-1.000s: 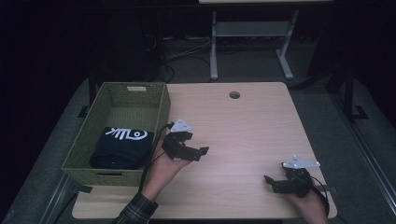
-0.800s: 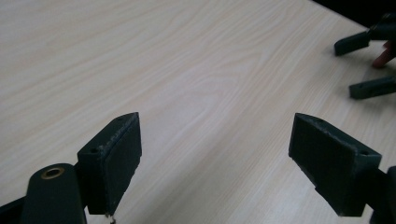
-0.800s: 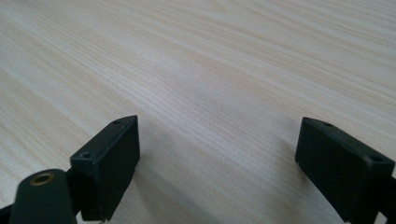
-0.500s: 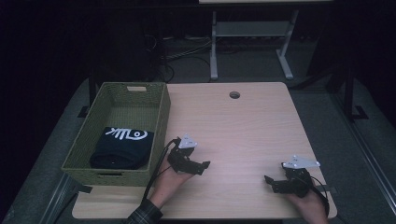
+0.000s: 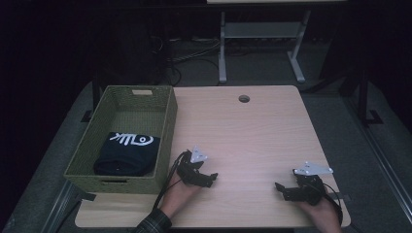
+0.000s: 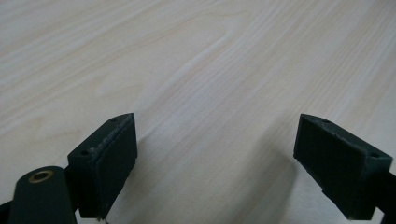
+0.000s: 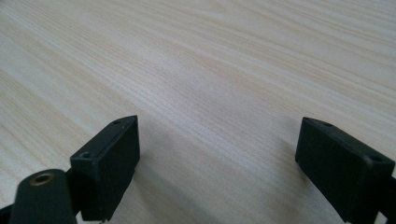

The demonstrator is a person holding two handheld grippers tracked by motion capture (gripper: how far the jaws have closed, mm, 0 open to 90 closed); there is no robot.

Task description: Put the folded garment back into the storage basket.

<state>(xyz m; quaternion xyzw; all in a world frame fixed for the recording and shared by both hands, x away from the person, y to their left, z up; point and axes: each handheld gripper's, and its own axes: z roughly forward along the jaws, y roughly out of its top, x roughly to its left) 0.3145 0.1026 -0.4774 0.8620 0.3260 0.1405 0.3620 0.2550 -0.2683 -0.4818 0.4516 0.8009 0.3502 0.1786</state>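
Note:
A folded dark garment with a white logo (image 5: pixel 127 152) lies inside the green woven basket (image 5: pixel 165 131) at the table's left. My left gripper (image 5: pixel 206 178) rests low on the wooden table (image 5: pixel 243 141) just right of the basket's near corner, open, nothing between its jaws (image 6: pixel 215 158). My right gripper (image 5: pixel 285 190) sits near the front right edge, also open and empty (image 7: pixel 217 163). Both gripper views look down at bare wood grain.
A round cable hole (image 5: pixel 244 98) sits near the table's far edge. Beyond the table stand a white metal frame (image 5: pixel 257 43) and loose cables on a dark floor (image 5: pixel 194 53).
My left gripper has moved toward the person and slightly right, away from the basket's side, coming down to the table. The right gripper has stayed put.

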